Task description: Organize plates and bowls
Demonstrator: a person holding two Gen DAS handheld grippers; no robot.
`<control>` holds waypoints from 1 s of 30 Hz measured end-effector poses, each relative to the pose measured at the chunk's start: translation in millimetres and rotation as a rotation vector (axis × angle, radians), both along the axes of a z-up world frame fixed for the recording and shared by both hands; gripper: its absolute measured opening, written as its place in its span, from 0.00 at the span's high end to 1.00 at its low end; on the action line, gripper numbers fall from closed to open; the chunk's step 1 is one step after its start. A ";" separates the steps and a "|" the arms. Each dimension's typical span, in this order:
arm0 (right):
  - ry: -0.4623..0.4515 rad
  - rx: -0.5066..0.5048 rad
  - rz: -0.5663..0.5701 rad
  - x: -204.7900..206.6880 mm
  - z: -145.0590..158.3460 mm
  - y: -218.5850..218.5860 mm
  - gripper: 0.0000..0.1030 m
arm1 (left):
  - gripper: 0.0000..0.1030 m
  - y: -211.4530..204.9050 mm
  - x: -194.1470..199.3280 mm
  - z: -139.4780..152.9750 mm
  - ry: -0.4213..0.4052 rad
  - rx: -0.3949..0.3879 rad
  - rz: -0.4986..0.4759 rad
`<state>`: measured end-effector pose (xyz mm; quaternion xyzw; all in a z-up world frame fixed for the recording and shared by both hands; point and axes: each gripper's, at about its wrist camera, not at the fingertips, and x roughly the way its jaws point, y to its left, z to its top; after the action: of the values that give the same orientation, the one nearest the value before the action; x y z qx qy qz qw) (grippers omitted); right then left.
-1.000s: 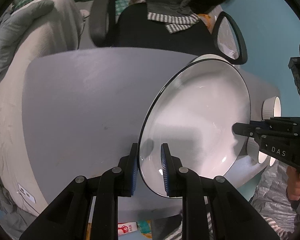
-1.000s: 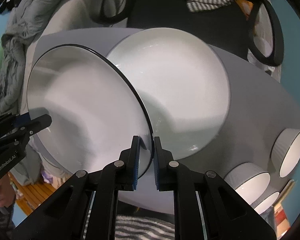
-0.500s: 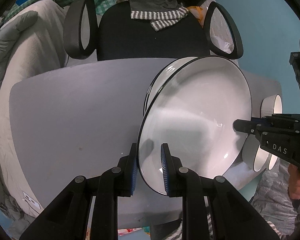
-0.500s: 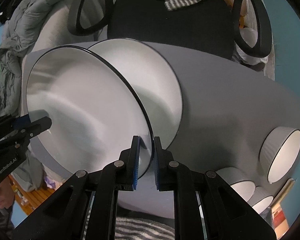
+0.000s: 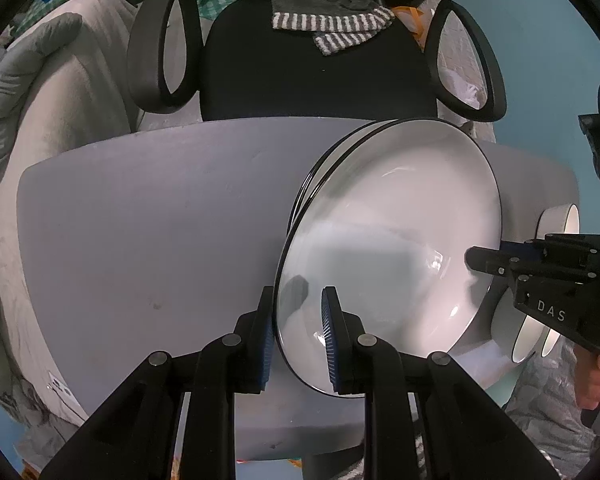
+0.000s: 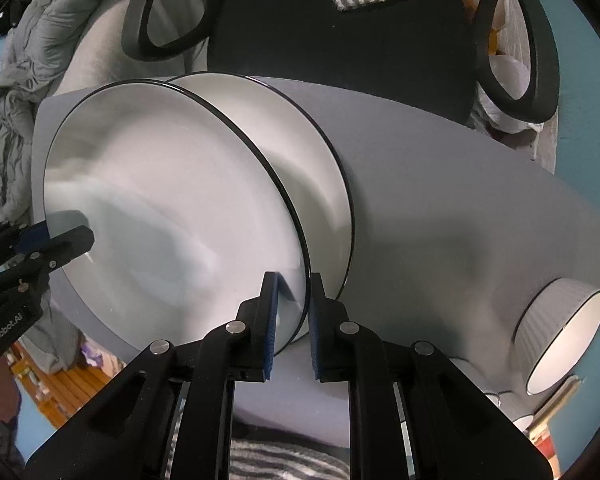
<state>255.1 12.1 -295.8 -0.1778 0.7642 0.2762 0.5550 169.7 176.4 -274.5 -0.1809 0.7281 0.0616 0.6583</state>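
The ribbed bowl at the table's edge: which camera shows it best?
The right wrist view: the ribbed bowl shows its grooved wall and dark-rimmed white inside. The left wrist view catches only a sliver behind the right claw.

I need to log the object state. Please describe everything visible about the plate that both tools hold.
The held plate is round, white and glossy with a thin black rim, apparently ceramic, empty. The left tool and right tool each clamp opposite edges. It is tilted above a similar second plate lying on the grey table, overlapping most of it; whether they touch is unclear.
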 end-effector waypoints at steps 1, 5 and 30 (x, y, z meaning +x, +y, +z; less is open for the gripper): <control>0.002 0.000 -0.001 1.6 -1.0 -0.3 0.87 | 0.80 0.4 0.1 0.2 0.002 0.002 0.001; 0.025 -0.007 -0.023 6.9 -7.6 -3.0 0.87 | 0.80 -1.1 1.5 -0.4 0.007 0.011 0.003; -0.033 0.024 -0.045 2.5 12.8 -11.3 0.48 | 0.61 -5.9 14.3 -3.4 0.021 0.060 -0.007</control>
<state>257.6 0.8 -283.0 -0.1582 0.7555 0.2699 0.5757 183.9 170.5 -277.9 -0.1578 0.7334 0.0832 0.6559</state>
